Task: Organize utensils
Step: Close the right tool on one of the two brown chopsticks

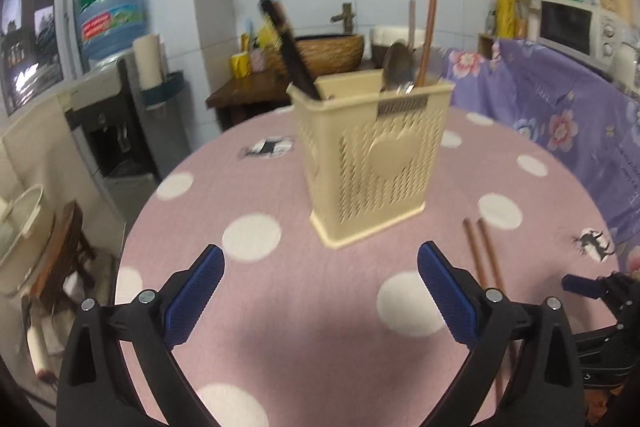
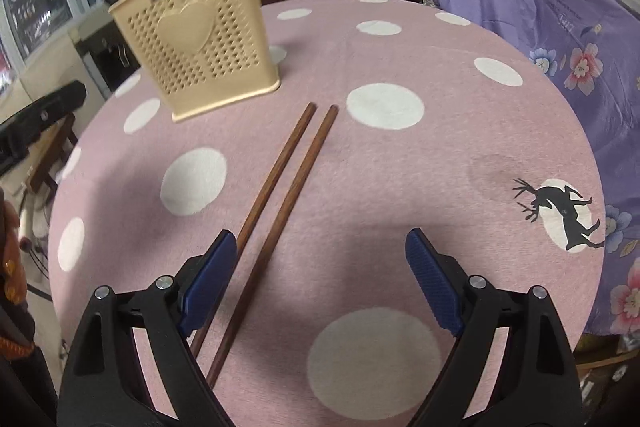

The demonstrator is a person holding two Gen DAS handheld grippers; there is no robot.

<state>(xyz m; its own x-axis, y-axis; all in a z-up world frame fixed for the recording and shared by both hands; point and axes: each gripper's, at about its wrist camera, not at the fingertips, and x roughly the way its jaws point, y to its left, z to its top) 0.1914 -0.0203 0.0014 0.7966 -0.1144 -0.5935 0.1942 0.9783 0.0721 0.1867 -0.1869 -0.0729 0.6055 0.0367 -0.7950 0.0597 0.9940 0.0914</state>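
Right wrist: slim wooden chopsticks (image 2: 280, 183) beside perforated plastic caddy (image 2: 196, 47)

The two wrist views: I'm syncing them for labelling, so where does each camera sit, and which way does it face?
Left wrist: rides the open left gripper, facing the cream perforated utensil basket; the right gripper shows at its right edge.
Right wrist: rides the open right gripper, looking along two brown wooden chopsticks lying flat on the pink polka-dot tablecloth.
Shared: basket, chopsticks, tablecloth.
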